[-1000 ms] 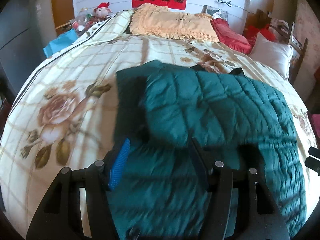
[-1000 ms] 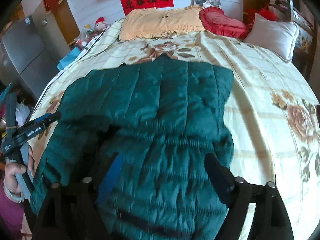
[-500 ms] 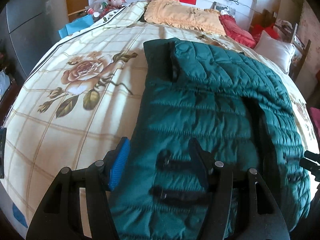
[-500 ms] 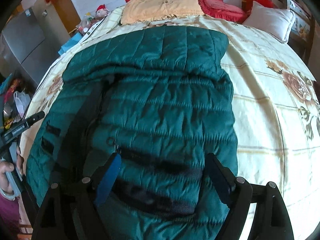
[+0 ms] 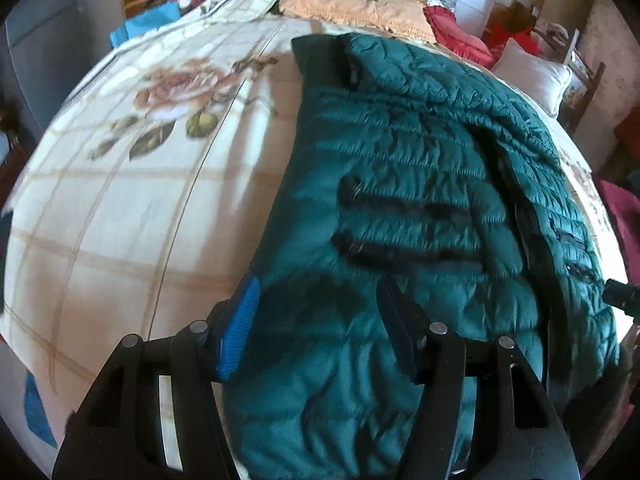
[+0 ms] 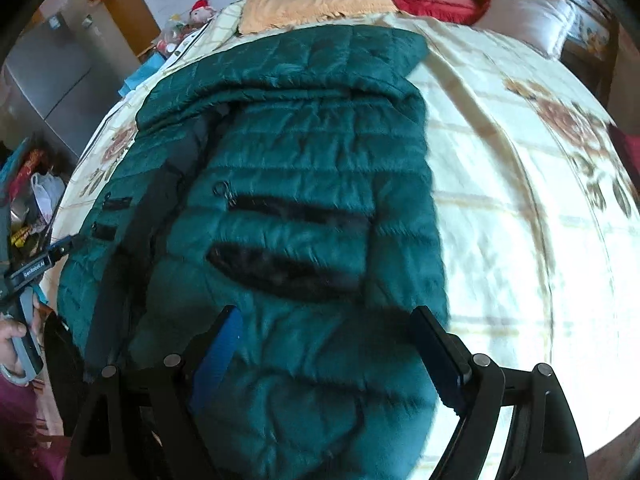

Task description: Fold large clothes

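Dark green quilted jacket (image 5: 400, 208) lies flat on the floral bedspread (image 5: 120, 208). Left gripper (image 5: 320, 320) and right gripper (image 6: 328, 344) hover over its near end, jaws spread, pinching nothing.

Jacket (image 5: 400, 184) on bed (image 5: 140, 200), pillows (image 5: 352, 8) behind.

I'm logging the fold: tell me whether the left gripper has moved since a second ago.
Yes. The left gripper has pulled back toward the jacket's near hem; the orange pillow now sits higher and farther.
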`<state>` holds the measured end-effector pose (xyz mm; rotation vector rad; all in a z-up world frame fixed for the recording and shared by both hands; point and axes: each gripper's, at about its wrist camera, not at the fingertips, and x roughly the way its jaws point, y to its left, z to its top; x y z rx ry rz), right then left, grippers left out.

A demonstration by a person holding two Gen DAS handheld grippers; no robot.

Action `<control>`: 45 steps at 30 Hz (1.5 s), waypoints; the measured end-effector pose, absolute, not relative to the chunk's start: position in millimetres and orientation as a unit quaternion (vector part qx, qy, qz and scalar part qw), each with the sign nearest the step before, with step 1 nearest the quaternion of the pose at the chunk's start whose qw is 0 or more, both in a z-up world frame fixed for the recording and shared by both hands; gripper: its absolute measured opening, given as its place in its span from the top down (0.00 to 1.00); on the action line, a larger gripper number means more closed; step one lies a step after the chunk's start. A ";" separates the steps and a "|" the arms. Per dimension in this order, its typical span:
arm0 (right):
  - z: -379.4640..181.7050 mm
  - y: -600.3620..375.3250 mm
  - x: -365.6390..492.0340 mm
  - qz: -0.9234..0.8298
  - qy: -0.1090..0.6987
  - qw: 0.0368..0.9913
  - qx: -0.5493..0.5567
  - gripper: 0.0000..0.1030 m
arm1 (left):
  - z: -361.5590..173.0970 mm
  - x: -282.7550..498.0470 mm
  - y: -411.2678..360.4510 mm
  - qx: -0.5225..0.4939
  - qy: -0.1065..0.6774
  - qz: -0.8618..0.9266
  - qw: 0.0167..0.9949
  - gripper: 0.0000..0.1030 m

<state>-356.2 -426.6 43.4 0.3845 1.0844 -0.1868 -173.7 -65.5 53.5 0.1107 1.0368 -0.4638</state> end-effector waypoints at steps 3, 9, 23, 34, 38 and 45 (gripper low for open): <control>43.7 -432.3 -374.7 -0.096 0.517 0.829 0.189 0.16 | 50.2 -176.6 -49.1 0.032 0.504 -0.221 0.835 0.41; 31.1 -451.4 -401.9 -0.098 0.529 0.808 0.241 0.15 | 34.3 -176.6 -26.3 -0.023 0.545 -0.234 0.805 0.41; 14.5 -429.4 -403.0 -0.008 0.531 0.795 0.294 0.13 | 26.6 -185.9 -32.3 -0.006 0.560 -0.271 0.783 0.23; 27.8 -425.2 -398.2 0.013 0.481 0.830 0.282 0.79 | 42.7 -194.9 -31.5 0.007 0.533 -0.287 0.796 0.85; 46.2 -432.1 -392.9 0.026 0.445 0.844 0.298 0.81 | 73.3 -198.5 -35.6 0.001 0.496 -0.314 0.809 0.87; 83.2 -448.5 -380.6 0.030 0.384 0.871 0.304 0.81 | 106.7 -185.9 -37.3 -0.022 0.451 -0.312 0.836 0.88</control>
